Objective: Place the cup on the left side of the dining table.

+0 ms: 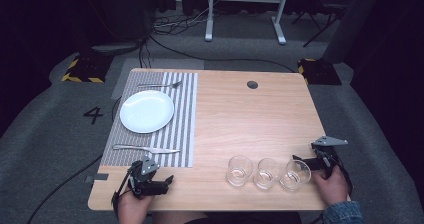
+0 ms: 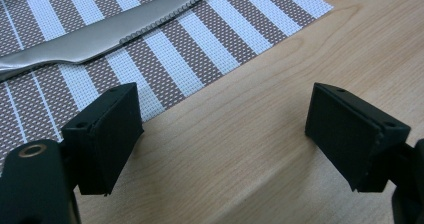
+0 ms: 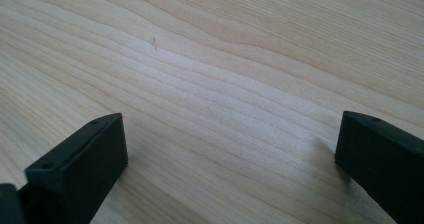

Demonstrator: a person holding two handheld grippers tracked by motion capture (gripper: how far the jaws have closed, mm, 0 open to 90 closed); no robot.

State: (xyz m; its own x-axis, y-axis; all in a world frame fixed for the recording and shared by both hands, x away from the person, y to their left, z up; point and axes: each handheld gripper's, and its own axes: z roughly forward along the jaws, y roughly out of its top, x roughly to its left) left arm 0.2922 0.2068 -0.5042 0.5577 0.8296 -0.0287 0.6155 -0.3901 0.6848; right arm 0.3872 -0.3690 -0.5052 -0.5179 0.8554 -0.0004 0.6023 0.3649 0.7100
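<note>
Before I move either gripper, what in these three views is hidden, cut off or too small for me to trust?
- Knife: left gripper view, handle and tip cut off by the frame edges.
- Fork: high view, too small to count tines.
- Three glasses: high view, clear glass, too small to tell whether they hold any liquid.
- Right gripper: high view, whether it touches the nearest glass is unclear.
- Left gripper: high view, partly covered by the hand.
</note>
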